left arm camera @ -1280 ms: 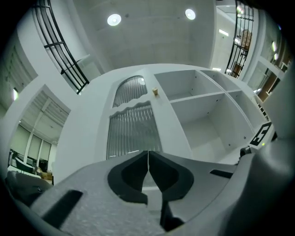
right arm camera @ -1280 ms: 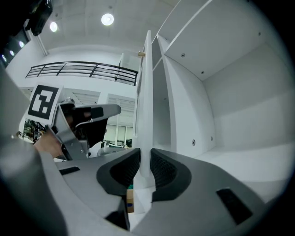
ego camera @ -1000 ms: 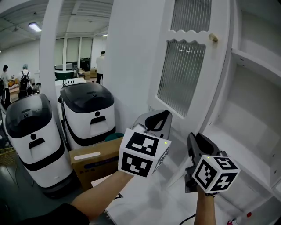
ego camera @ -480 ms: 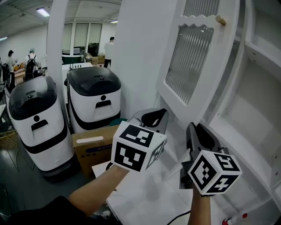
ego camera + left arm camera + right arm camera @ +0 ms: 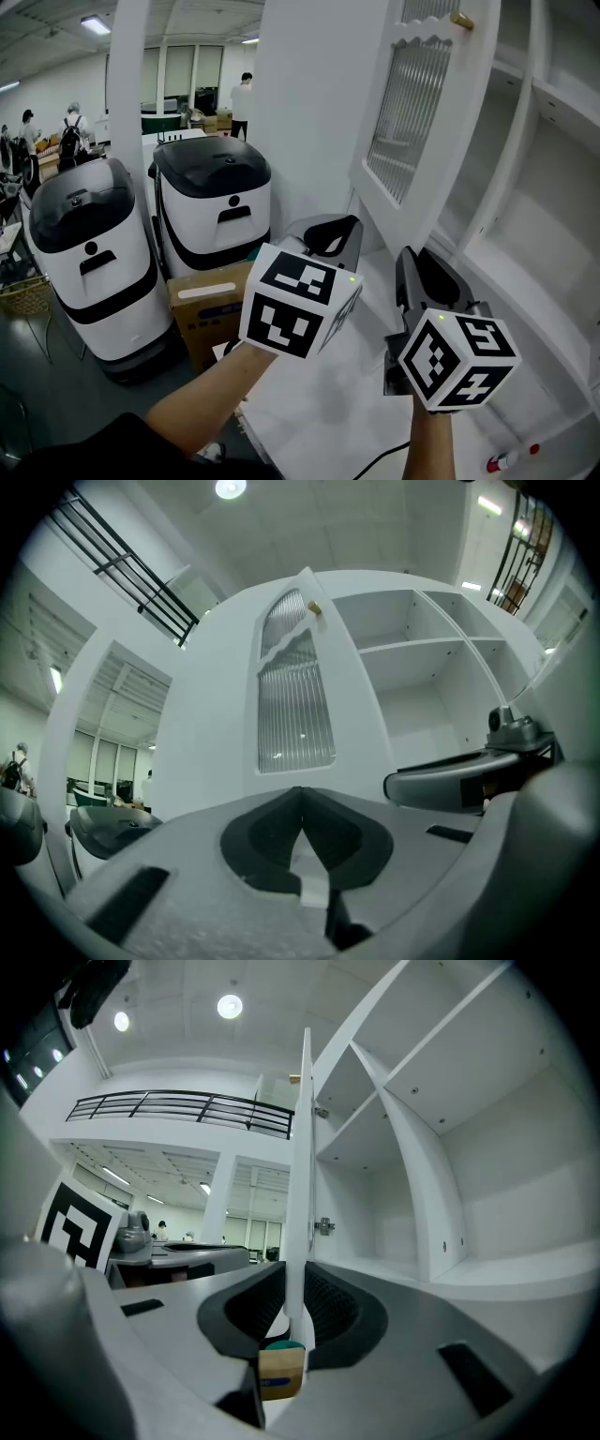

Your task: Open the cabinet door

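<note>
Cabinet door [image 5: 459,131] stands swung well out from the left side of the cabinet [image 5: 553,234], leaving the white shelves [image 5: 487,1269] bare, so the opening looks mostly done.

The right claw [image 5: 292,1316] points along the plane of the door toward the hinges [image 5: 323,1227]. The door's thin free edge runs straight between its dark pads near the lower corner. From the right gripper view it appears clamped on that edge, though the wide-angle bend makes the contact hard to be sure of. The left claw [image 5: 330,242] hangs just beside it, away from the door. Its jaws have just been closing and now meet at the tips with nothing between them.

The door looks like a light, stiff painted panel, and it will travel only in an arc about its hinges, so any pull should follow that arc. Its ribbed glass pane [image 5: 408,117] is the fragile part and should be kept out of the grip. The solid frame along the free edge gives the best leverage. The painted surface is probably smooth enough to slip under a weak pinch. The small brass knob [image 5: 461,19] near the top corner is the other handhold, but it is a tiny target.
</note>
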